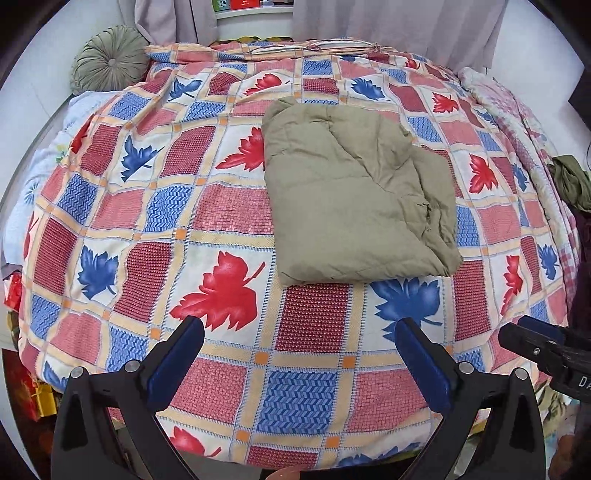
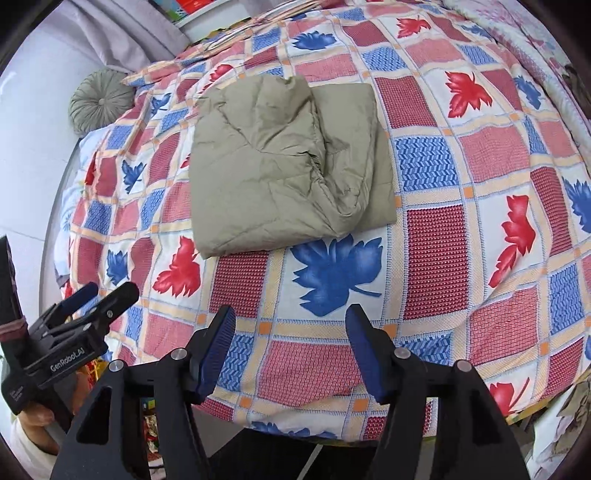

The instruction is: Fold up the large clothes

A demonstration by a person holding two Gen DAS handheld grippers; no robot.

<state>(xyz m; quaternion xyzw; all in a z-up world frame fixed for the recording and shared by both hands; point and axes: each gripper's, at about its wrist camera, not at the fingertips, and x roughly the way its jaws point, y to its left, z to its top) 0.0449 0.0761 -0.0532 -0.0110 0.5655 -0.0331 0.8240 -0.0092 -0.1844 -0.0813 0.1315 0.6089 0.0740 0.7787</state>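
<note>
An olive-green padded garment lies folded into a thick rectangle on the bed; it also shows in the right wrist view. My left gripper is open and empty, held above the bed's near edge, well short of the garment. My right gripper is open and empty too, also near the front edge. The right gripper shows at the right edge of the left wrist view, and the left gripper at the left of the right wrist view.
The bed is covered by a checked quilt with red and blue leaves. A round green cushion sits at the far left corner. A dark green cloth hangs at the right side. Curtains hang behind.
</note>
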